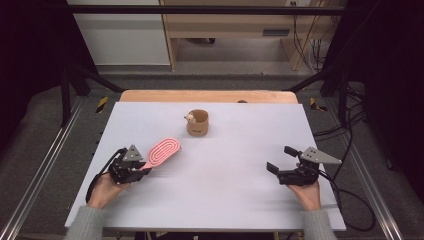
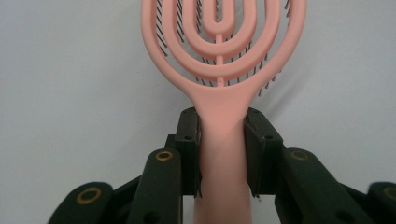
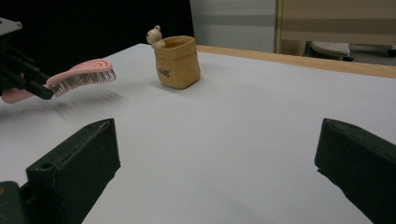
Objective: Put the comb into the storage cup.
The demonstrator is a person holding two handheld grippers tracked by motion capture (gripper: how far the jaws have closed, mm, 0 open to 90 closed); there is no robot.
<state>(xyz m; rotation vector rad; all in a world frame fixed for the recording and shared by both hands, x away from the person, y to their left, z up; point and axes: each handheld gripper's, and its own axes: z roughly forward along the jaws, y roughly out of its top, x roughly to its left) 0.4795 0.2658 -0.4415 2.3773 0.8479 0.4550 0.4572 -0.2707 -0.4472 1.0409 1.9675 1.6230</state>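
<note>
Item, nearest the person at the table's left: left gripper (image 1: pixel 141 169), held in the left hand (image 1: pixel 102 190), jaws clamped on the handle of a pink hairbrush (image 1: pixel 163 152). In the left gripper view the two pads press the handle from either side, and the oval head with its concentric loops and dark bristles extends forward beyond the jaws. The right gripper view shows the brush held clear above the table (image 1: pixel 225 200), bristles downward, head slightly raised, a faint shadow beneath. Item, nearest at the right: right gripper (image 1: pixel 281 159), held in the right hand (image 1: pixel 306 192), jaws standing wide apart with nothing between them, low over bare tabletop, well apart from the brush. Item, farther back, near the table's middle: a small tan pouch-shaped pot (image 1: pixel 197 123), upright, with a small pale animal figure (image 1: pixel 190 118) at its rim on the left; it stands apart from the brush head and from both grippers. Item, beyond the far edge: a wooden strip (image 1: pixel 208 96).
</note>
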